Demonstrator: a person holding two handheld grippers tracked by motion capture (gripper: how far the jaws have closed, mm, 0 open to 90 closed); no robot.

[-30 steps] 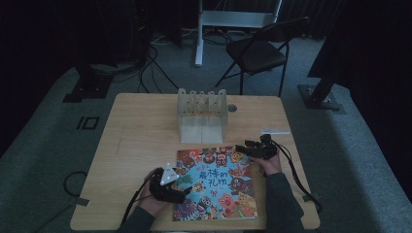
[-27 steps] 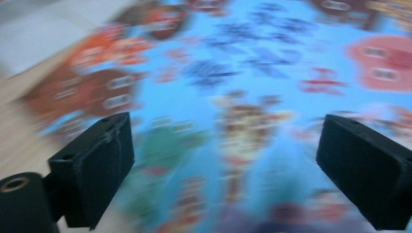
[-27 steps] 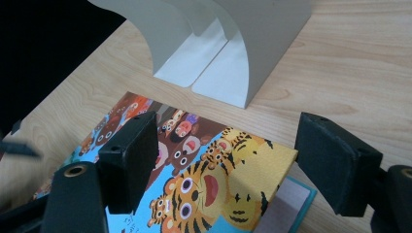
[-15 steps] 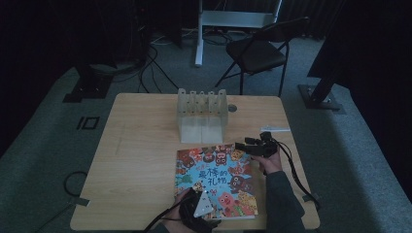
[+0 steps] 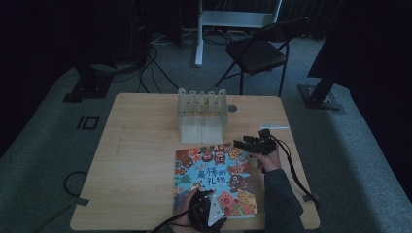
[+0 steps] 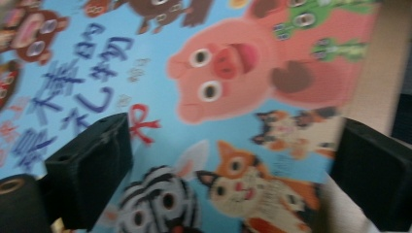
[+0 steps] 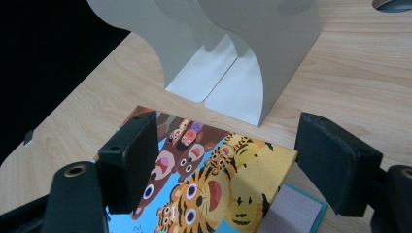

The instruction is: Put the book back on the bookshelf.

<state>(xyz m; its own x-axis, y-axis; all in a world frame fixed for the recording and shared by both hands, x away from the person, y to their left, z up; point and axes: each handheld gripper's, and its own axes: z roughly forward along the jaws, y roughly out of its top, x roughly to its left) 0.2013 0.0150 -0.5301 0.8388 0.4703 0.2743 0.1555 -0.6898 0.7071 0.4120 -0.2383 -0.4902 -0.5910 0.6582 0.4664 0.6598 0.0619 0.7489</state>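
Observation:
A picture book with cartoon animals and blue lettering lies flat on the right half of the wooden table. My left gripper is at the book's near edge, and its open jaws straddle the cover without touching it. My right gripper is at the book's far right corner. Its jaws stand open on either side of that corner, where the tiger-printed cover curls up off the page beneath. A hand holds each gripper.
A pale metal book rack with several dividers stands just behind the book, close in front of the right gripper. A thin white strip lies at the table's right. A folding chair stands beyond the table.
My left gripper has swung from the book's left edge to its near edge and now sits over the cover. The right gripper and the book have stayed put.

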